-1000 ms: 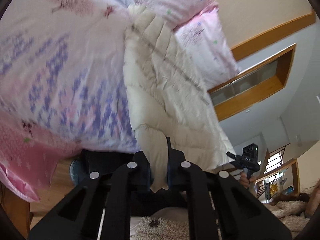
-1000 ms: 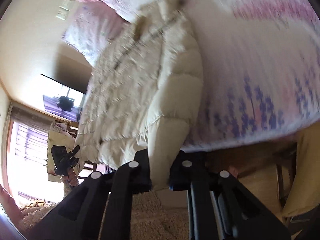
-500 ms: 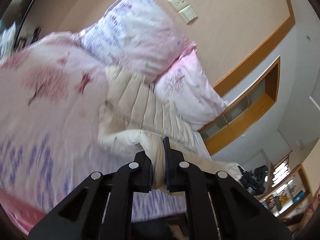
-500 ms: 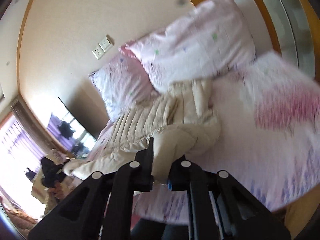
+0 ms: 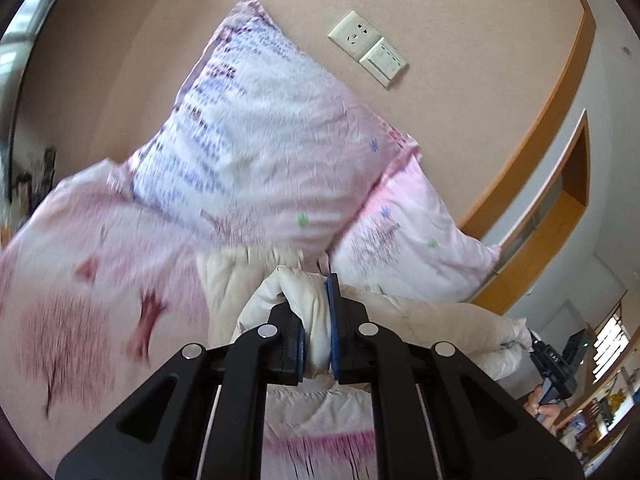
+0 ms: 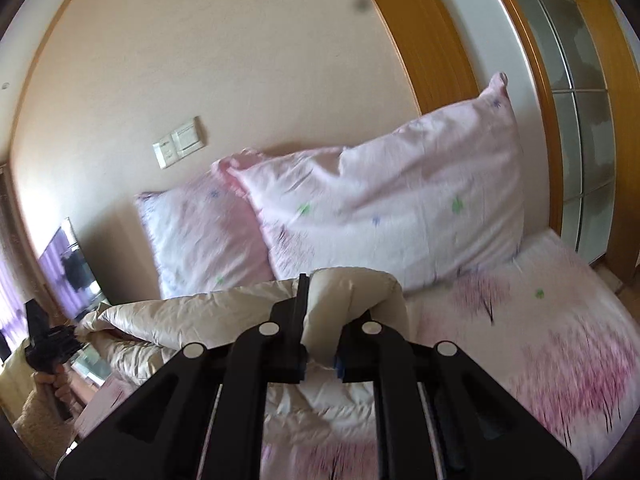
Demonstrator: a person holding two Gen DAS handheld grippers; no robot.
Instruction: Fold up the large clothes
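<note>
A cream quilted puffer jacket [image 5: 432,316] lies on a pink floral bed [image 5: 80,280]. My left gripper [image 5: 316,320] is shut on a bunched edge of the jacket, held above the bed near the pillows. In the right wrist view my right gripper [image 6: 320,320] is shut on another bunched edge of the jacket [image 6: 192,316], which stretches away to the left. The jacket's lower part is folded under the raised part and mostly hidden.
Two pink and white pillows [image 5: 256,152] [image 6: 392,208] lean on the beige wall with a socket and switch plate [image 5: 368,48]. A wooden frame with glass [image 6: 568,120] stands right of the bed. The other hand-held gripper shows at each view's edge [image 5: 556,364] [image 6: 44,340].
Both grippers have swung up and forward toward the pillows, carrying the jacket's held edge over its far part. The views went from the bed's hanging side to the headboard wall.
</note>
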